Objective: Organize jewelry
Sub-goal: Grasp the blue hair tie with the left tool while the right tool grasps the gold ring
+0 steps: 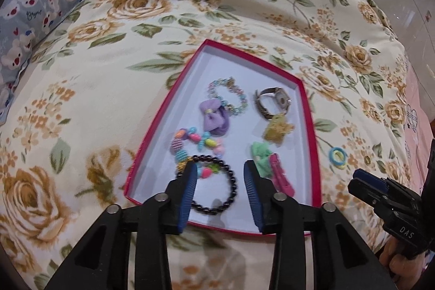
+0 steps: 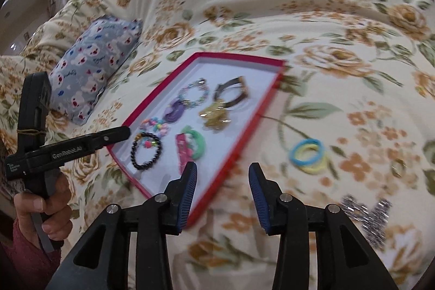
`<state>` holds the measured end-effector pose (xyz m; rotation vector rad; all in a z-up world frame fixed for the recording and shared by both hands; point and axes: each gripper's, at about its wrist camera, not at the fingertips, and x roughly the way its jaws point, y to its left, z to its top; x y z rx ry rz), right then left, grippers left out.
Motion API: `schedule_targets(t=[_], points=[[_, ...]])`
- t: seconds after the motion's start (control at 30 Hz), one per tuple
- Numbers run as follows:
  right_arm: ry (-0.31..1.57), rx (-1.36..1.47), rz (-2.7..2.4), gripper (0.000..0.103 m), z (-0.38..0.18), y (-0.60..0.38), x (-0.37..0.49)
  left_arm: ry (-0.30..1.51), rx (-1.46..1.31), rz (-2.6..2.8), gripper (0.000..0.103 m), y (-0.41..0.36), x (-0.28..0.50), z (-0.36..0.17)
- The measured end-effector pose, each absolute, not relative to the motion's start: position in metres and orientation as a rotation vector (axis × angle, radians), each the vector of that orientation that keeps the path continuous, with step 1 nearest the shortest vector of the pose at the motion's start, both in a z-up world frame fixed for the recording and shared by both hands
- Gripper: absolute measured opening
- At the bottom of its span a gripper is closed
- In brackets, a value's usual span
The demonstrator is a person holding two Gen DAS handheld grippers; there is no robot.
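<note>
My left claw's camera looking down close over the red tray [image 1: 308, 110], my right's from its right side, both sharing tray and floral bedspread [image 2: 339, 31]

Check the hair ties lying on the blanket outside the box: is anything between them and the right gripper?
Nothing visible. The hair ties lie alone on the floral blanket, right of the red box. The right gripper, jaws open and empty, hangs over the box edge with only bare blanket between.

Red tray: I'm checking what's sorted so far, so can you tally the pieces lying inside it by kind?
In the red tray:
Bead bracelets: 3 (black, pastel, multicolour)
Wristwatch: 1
Bows and hair clips: 4 (purple bow, gold, green, pink)
Total: 8
</note>
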<state>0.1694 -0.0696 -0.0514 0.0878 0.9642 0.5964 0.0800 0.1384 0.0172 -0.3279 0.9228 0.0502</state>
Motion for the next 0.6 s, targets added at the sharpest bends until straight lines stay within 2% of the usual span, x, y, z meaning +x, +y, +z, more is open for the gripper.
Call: schedule_targets(t=[0.6], points=[[0.947,0.206,0.374,0.042,-0.059,-0.182,0.155,0.950,-0.225,-0.101,0.038,0.072,0.091,0.030]])
